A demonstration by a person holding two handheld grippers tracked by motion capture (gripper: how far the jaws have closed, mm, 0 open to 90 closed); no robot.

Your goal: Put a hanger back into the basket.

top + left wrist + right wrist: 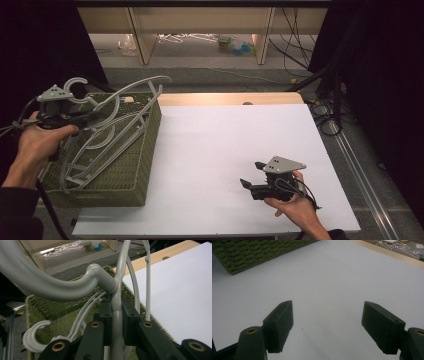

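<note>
The left tongs (pixel 117 322) are pressed onto the grey stem of a plastic hanger (pixel 75 287), just under the place where its thick hook bends away to the upper left of the left gripper view. The two black pads touch the stem on both sides. In the high view the left tongs (pixel 92 117) sit at the left side of the frame, held by the person's left hand (pixel 42 140), and the held hanger (pixel 127 97) rises in a tilt over the green woven basket (pixel 135 170), its hook at the upper left near the grey plate of the tongs.

More grey hangers (pixel 95 155) lie inside the basket, crossing each other; one curled hook (pixel 32 338) of them shows at the lower left of the left gripper view. The basket stands on the left part of the white table (pixel 225 145), and its right wall goes along the bare white surface.

The right tongs (pixel 328 325) are spread wide with nothing between the jaws; under them is only the white table (pixel 337 277), with a corner of the basket (pixel 254 252) at the upper left of the right gripper view. In the high view the right tongs (pixel 252 175) are low over the table in the lower right of the frame, held by the right hand (pixel 295 205), well apart from the basket.
</note>
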